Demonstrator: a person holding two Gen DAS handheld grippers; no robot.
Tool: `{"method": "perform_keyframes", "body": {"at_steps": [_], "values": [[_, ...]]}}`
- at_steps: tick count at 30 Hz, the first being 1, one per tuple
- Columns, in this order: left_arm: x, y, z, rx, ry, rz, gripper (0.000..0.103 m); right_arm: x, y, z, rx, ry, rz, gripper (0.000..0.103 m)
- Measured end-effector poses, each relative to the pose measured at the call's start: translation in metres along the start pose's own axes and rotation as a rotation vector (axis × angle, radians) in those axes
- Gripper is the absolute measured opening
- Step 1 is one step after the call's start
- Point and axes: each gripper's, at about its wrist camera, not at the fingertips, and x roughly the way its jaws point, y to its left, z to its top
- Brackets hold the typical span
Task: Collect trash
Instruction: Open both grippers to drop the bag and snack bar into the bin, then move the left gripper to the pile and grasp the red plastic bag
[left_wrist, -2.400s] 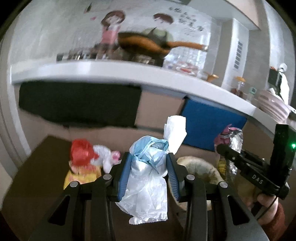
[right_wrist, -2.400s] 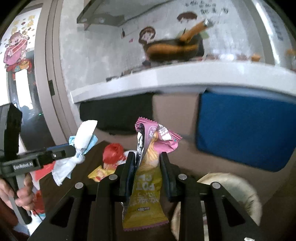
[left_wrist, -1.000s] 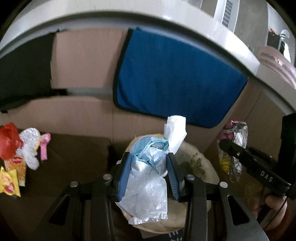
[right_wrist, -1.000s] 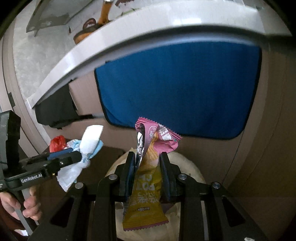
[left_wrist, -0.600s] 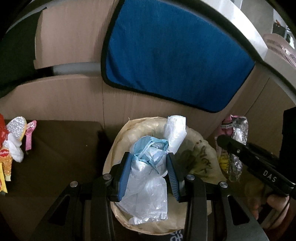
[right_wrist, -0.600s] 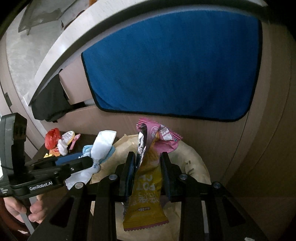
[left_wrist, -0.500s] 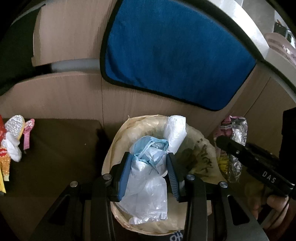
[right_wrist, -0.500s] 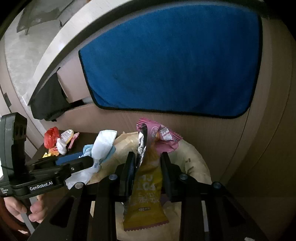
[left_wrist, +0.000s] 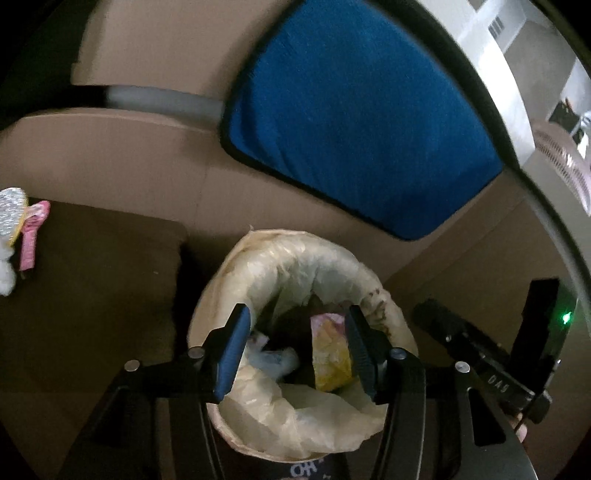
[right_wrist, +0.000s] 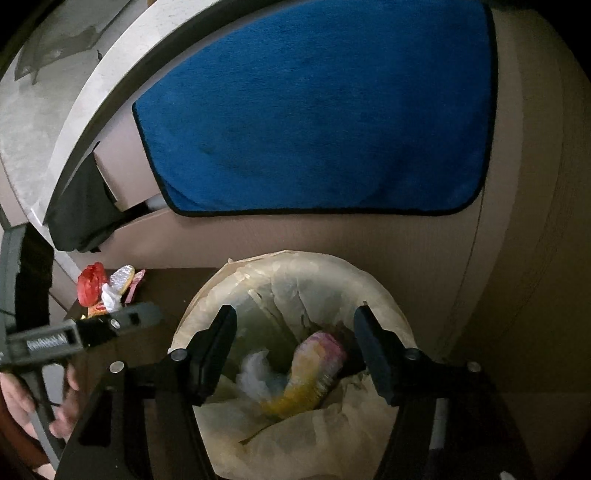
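While both tongs (left_wrist: 297, 343) (right_wrist: 293, 345) gape empty, the wrappers (right_wrist: 314, 373) lie in the bin (left_wrist: 295, 254).

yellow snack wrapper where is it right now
The yellow snack wrapper lies inside the lined trash bin, right of the crumpled white plastic bag. In both wrist views it shows between the open fingers, below the blue towel.

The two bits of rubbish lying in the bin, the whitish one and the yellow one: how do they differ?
The plastic bag is pale white-blue, thin and crumpled into a loose wad; the snack wrapper is yellow and pink, printed and longer. The plastic bag lies to the left, the snack wrapper to its right, slanting up the liner. Both sit inside the lined trash bin, and no tool holds either.
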Motion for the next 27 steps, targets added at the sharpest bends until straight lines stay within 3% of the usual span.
{"method": "perform_keyframes", "body": {"at_steps": [8, 17, 27], "values": [[-0.056, 0.03, -0.008, 0.02, -0.108, 0.165, 0.054, -0.012, 0.025, -0.001, -0.008, -0.019, -0.002, 0.064], [-0.13, 0.097, -0.013, -0.012, -0.2, 0.276, 0.054, 0.002, 0.11, 0.01, -0.078, -0.043, 0.088, 0.064], [-0.198, 0.24, -0.003, -0.274, -0.307, 0.323, 0.055, 0.044, 0.207, -0.005, -0.172, 0.006, 0.17, 0.064]]}}
